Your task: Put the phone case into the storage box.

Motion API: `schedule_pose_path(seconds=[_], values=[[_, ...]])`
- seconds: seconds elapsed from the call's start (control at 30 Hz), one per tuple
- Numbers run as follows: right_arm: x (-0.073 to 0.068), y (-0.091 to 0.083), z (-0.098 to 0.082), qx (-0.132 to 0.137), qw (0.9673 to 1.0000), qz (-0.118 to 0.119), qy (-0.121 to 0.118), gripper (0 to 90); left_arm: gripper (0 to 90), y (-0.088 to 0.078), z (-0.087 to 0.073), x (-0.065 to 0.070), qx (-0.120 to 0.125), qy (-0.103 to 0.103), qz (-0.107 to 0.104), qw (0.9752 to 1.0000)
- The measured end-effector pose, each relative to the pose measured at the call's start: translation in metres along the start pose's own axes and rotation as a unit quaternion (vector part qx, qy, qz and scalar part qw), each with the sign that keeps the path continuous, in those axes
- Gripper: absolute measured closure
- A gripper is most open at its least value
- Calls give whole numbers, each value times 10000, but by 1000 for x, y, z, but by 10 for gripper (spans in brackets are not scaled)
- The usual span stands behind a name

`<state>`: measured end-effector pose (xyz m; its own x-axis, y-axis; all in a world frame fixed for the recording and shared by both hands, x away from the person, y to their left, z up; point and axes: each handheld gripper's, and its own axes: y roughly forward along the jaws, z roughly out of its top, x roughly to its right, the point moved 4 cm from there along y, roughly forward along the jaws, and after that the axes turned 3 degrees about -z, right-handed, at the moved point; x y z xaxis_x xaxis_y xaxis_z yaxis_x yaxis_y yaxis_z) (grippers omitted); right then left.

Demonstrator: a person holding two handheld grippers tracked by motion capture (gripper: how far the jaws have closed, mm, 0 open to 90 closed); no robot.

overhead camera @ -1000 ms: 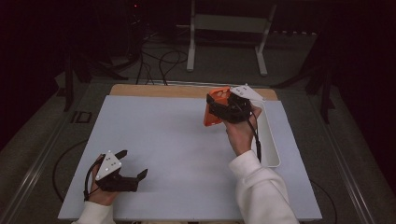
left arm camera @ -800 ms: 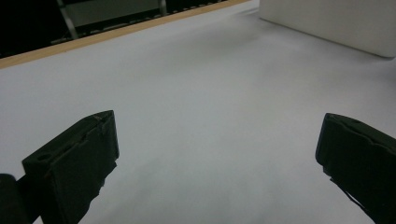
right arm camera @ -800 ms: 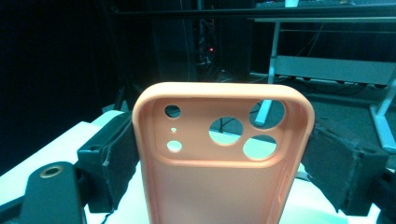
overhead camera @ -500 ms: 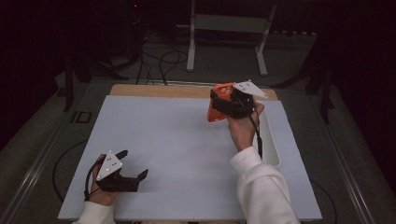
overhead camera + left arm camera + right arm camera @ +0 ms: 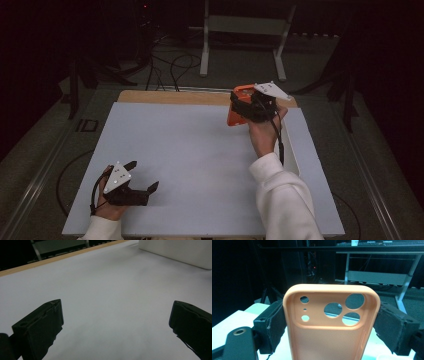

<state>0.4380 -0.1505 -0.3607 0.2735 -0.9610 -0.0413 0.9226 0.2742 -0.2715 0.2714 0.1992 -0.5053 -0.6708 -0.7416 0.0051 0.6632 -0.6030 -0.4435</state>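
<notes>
Orange phone case point(image 5: 332, 325) between black pads point(image 5: 272, 325), pale grey-white table point(image 5: 190, 150), wooden far edge point(image 5: 170, 97).

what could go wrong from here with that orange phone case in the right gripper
The right gripper clamps the orange phone case only by its two side edges, up in the air; the case looks soft, so it might bow and slip out. If it drops, it could land on the white tray or past the table's far edge. The left gripper rests open and far off, too far to catch it.
</notes>
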Motion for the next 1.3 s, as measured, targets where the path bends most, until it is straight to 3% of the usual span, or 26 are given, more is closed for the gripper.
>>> schedule_pose_path(seconds=[1.3], values=[[27, 5, 5, -9, 9994, -345, 5, 163, 2, 2, -1, 1, -55, 60, 9, 10000]])
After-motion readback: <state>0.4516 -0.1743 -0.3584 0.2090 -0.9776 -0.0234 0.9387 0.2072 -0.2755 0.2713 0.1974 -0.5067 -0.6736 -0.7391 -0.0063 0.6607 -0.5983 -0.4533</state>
